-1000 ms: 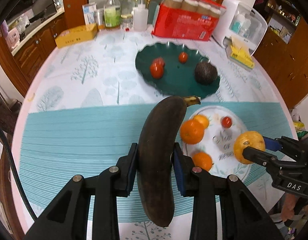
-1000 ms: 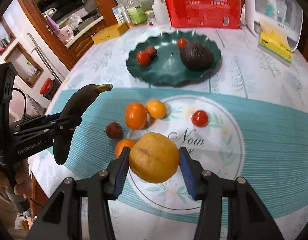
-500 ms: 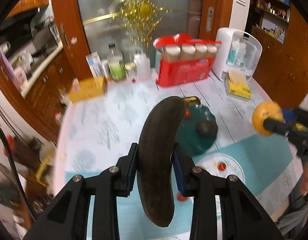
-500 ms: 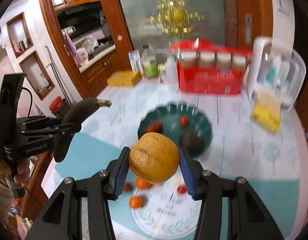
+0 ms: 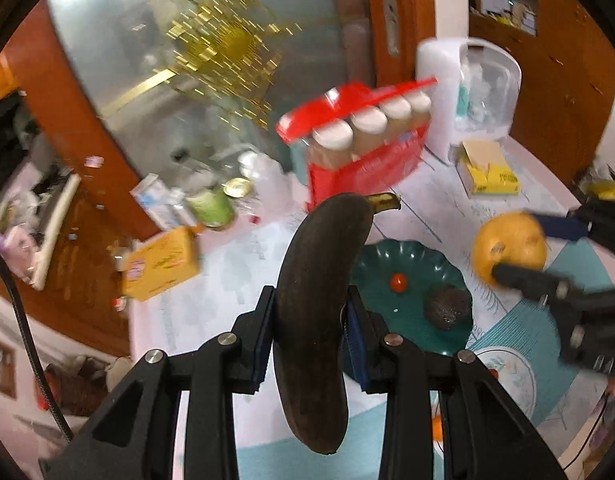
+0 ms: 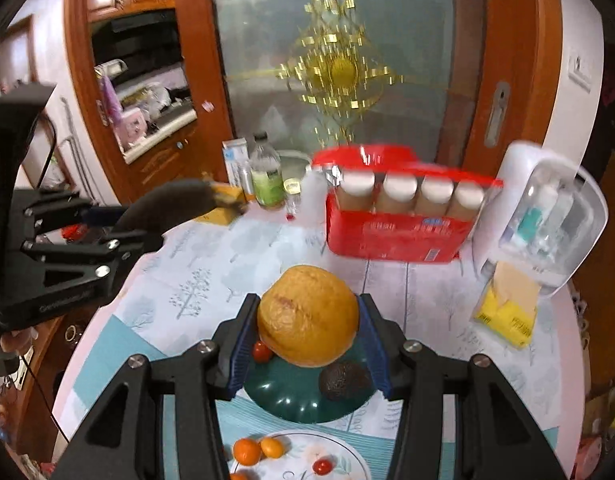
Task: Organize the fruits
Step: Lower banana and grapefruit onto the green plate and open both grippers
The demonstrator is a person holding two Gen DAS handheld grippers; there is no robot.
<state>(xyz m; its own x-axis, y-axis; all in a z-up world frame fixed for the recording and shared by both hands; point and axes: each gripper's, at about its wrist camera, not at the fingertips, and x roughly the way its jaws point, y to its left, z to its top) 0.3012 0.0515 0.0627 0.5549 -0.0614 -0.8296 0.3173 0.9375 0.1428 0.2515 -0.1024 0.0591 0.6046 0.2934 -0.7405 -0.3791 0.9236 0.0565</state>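
Left tool clenching blackened banana, right tool gripping yellow-orange citrus, both raised over green plate; avocado and small tomatoes already there, oranges remaining on white plate, desk below

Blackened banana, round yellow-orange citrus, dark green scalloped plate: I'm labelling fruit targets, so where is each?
Blackened banana (image 5: 313,304), left wrist view, middle of its dark body.
Round yellow-orange citrus (image 6: 307,316), right wrist view, centre of its front face.
Dark green scalloped plate (image 5: 391,256), left wrist view, bare far rim.
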